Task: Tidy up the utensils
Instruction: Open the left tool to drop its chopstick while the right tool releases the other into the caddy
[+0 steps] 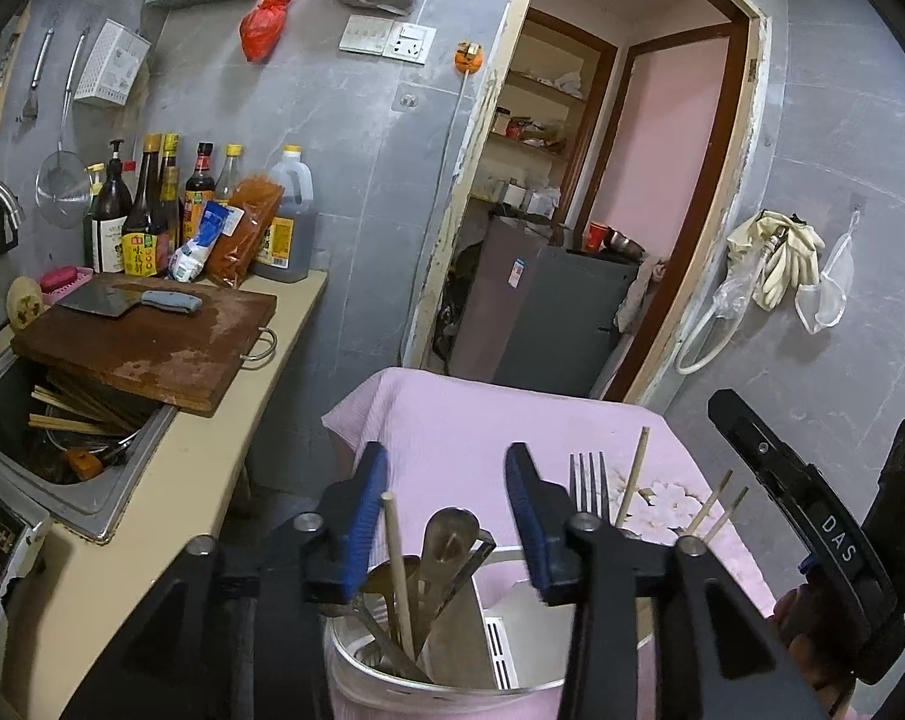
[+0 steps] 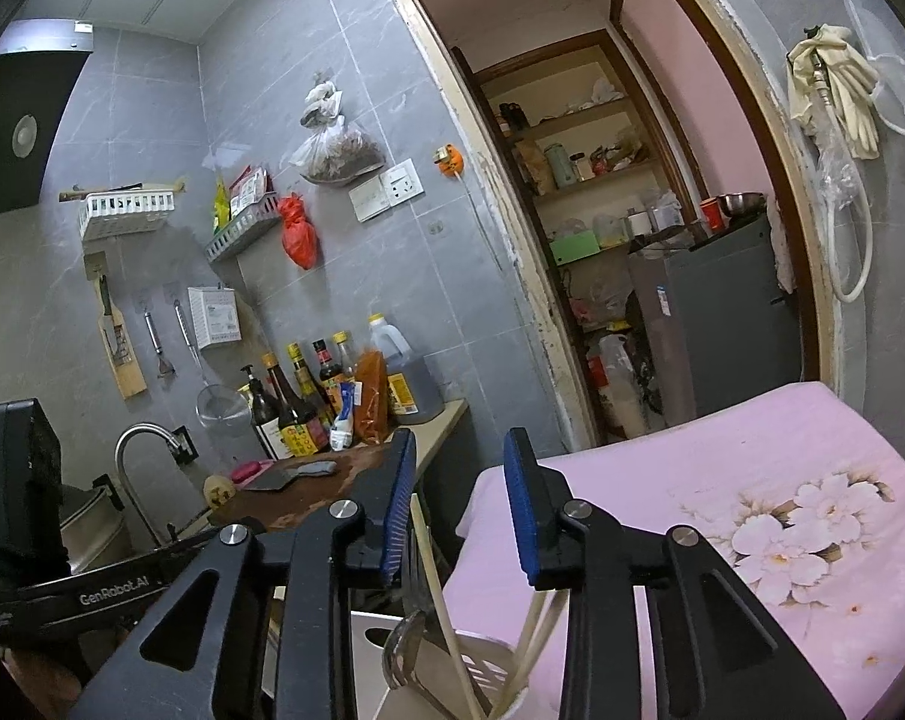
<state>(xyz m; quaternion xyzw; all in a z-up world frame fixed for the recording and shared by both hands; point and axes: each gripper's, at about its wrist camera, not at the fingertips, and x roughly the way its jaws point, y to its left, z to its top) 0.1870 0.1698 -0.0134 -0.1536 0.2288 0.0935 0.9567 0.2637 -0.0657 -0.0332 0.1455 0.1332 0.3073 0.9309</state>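
A white utensil holder (image 1: 434, 669) with a slotted divider stands on the pink cloth, right under both grippers. It holds spoons (image 1: 449, 531), a fork (image 1: 590, 483) and several wooden chopsticks (image 1: 632, 477). My left gripper (image 1: 446, 474) is open and empty above the holder. My right gripper (image 2: 461, 462) is open and empty above the same holder (image 2: 488, 678); a spoon (image 2: 401, 645) and chopsticks (image 2: 440, 588) stick up beneath it. The right gripper's black body (image 1: 812, 528) shows at the right of the left wrist view.
A table with a pink flowered cloth (image 2: 752, 480) carries the holder. To the left are a counter with a chopping board and cleaver (image 1: 128, 300), sauce bottles (image 1: 152, 210) and a sink (image 1: 62, 438) holding more chopsticks. A doorway (image 1: 602, 210) lies ahead.
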